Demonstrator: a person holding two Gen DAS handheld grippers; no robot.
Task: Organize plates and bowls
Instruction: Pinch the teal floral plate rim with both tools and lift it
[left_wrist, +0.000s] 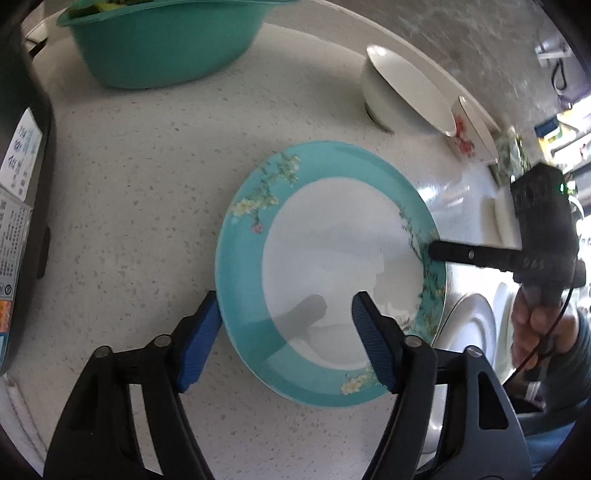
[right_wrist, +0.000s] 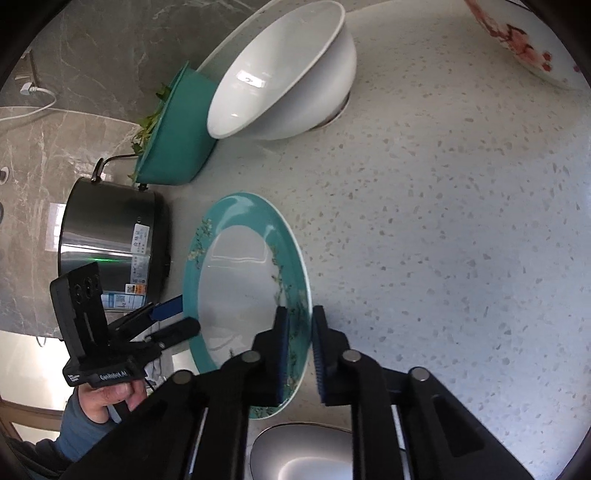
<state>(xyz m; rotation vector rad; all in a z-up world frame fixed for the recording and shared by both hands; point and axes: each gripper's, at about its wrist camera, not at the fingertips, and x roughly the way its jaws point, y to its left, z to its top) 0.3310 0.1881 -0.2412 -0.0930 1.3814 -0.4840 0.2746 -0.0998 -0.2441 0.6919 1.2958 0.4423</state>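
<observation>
A dark cooking pot (right_wrist: 110, 236) with printed labels stands at the far left of the speckled bench (left_wrist: 140, 192). Beside it sits a teal basin (left_wrist: 162, 48) holding green leaves.

The left tool (left_wrist: 284, 325) points steeply down over the near-left rim of the teal plate (left_wrist: 332, 258). Its blue pads (left_wrist: 199, 343) stand wide apart — one outside the rim over the bench, the other over the plate's white centre. Neither pad presses on the plate.

The teal plate, with a floral border and white centre, lies on the bench between the two tools. Behind it a white bowl (left_wrist: 402, 88) is tipped onto its side against the basin, and a red-flowered bowl (left_wrist: 472, 133) lies just beyond that.

The right tool (right_wrist: 299, 347) is nearly closed on the plate's right rim — one pad above the floral border, one below the edge, with the rim pinched between them. A person's hand (left_wrist: 535, 325) in a dark sleeve grips its handle. A white plate (left_wrist: 476, 328) lies just beside and partly under the teal plate's right edge.
</observation>
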